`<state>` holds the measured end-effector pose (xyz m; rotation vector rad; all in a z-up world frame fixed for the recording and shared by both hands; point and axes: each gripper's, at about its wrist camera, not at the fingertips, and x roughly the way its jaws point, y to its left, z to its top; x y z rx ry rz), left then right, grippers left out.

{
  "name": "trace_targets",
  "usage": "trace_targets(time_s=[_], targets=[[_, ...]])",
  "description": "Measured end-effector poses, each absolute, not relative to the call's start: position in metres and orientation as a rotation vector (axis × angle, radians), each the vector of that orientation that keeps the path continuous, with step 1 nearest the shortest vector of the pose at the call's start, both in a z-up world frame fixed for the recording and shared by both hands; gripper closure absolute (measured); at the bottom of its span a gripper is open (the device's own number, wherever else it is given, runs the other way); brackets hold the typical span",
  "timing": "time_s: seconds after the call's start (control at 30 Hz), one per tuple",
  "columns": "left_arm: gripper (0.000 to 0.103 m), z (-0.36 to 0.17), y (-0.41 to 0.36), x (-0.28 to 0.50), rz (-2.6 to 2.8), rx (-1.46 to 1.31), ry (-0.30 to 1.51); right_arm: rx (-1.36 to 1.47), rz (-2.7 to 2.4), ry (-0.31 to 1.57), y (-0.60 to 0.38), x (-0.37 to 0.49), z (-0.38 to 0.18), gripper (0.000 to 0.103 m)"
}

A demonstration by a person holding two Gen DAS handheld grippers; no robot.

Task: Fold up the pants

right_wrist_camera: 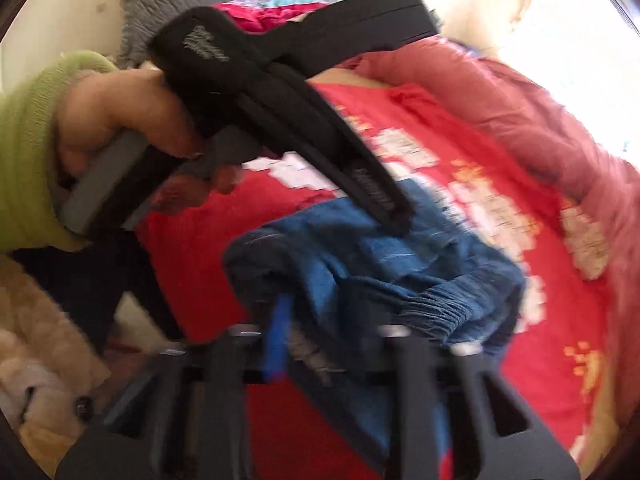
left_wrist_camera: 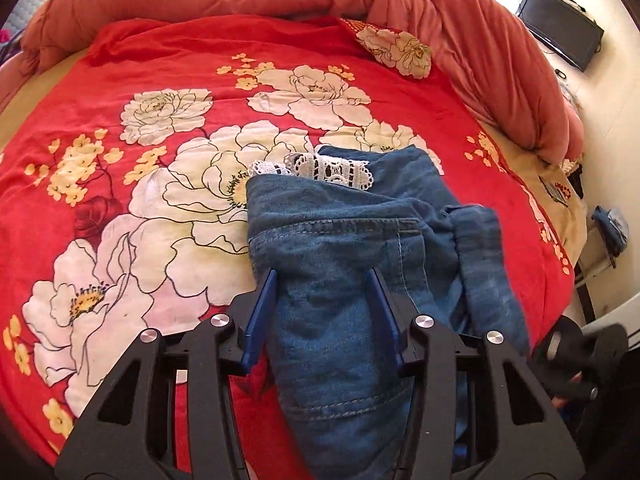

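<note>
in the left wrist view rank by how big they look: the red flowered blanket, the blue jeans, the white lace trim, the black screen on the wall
1. red flowered blanket, filling most of the view
2. blue jeans
3. and 4. white lace trim and black screen: they look about alike, and the screen is much farther away, so no ranking.

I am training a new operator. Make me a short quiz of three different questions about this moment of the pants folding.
1. True or false: the left gripper is clamped shut on the bedspread.
2. What white thing shows at the far end of the blue pants?
A. lace trim
B. a sock
C. a towel
3. Fill in: the bedspread is red with large ____.

Key:
1. false; its blue fingers stand apart over the denim.
2. A, lace trim.
3. flowers
</note>
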<state>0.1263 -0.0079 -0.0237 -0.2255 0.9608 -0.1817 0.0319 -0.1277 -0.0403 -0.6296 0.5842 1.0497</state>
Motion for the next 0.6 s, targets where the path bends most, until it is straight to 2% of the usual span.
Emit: trace_targets(time_s=[0.03, 0.2, 0.33, 0.6], targets=[[0.064, -0.024, -0.007, 0.127, -0.18, -0.228, 0.961, -0.615, 1.077, 0.602, -0.131, 0.031, -0.04, 0.095], [0.064, -0.023, -0.01, 0.126, -0.18, -0.212, 0.953, -0.547, 1.119, 0.641, -0.147, 0.031, -0.044, 0.095], [0.064, -0.019, -0.012, 0.124, -0.169, -0.201, 0.941, -0.531, 1.117, 0.71, -0.141, 0.041, -0.057, 0.094], [0.064, -0.013, -0.017, 0.119, -0.167, -0.178, 0.927, -0.491, 1.107, 0.708, -0.149, 0.04, -0.052, 0.091]])
